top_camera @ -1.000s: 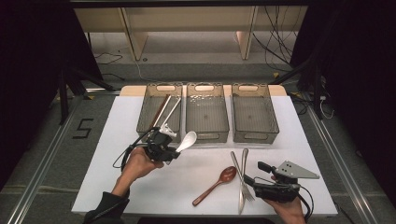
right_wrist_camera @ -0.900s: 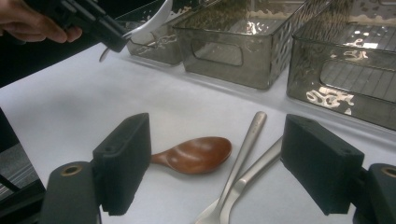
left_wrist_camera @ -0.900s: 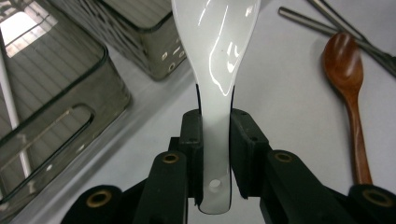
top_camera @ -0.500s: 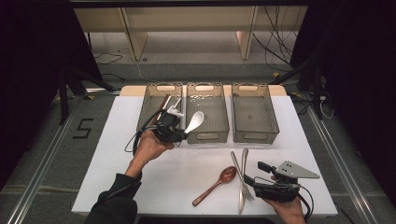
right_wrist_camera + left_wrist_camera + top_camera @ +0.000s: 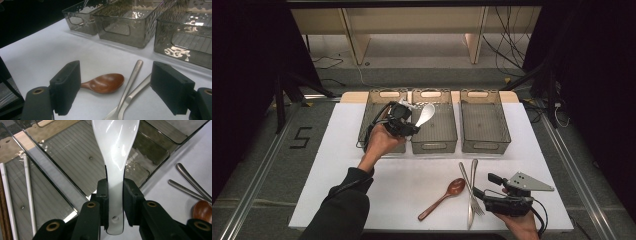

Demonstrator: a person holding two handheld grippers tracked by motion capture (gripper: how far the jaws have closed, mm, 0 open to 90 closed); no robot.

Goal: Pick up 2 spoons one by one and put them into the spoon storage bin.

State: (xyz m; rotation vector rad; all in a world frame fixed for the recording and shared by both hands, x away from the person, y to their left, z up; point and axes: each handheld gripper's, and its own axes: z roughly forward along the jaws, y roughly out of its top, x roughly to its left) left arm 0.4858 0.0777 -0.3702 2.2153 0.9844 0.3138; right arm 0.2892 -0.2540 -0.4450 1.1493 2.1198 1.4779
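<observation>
The left gripper (image 5: 412, 125) has hold of a white spoon (image 5: 426, 114) by its handle. In the left gripper view the two black jaws press on either side of the handle, near its end, and the spoon (image 5: 115, 147) runs straight up and away from them, bowl outermost. In the high view the spoon hangs in the air over the near left part of the middle bin (image 5: 434, 129), bowl toward the far right. The left hand (image 5: 379, 142) sits over the front of the left bin (image 5: 371, 115).

Three smoky clear bins stand in a row at the far side of the white table (image 5: 337, 170). The left bin holds a few long thin sticks (image 5: 28, 192) (chopsticks, by the look of them). The right bin (image 5: 484, 122) stands just beside the middle one.

The right gripper (image 5: 479, 192) rests low at the near right of the table, with nothing between its jaws. In the right gripper view they stand wide apart. Beyond them lie a brown wooden spoon (image 5: 105, 83) and two metal pieces (image 5: 130, 87) side by side, at least one of them a fork. In the high view the wooden spoon (image 5: 444, 197) lies at a slant just left of the metal pieces (image 5: 472, 185), well apart from the bins.
</observation>
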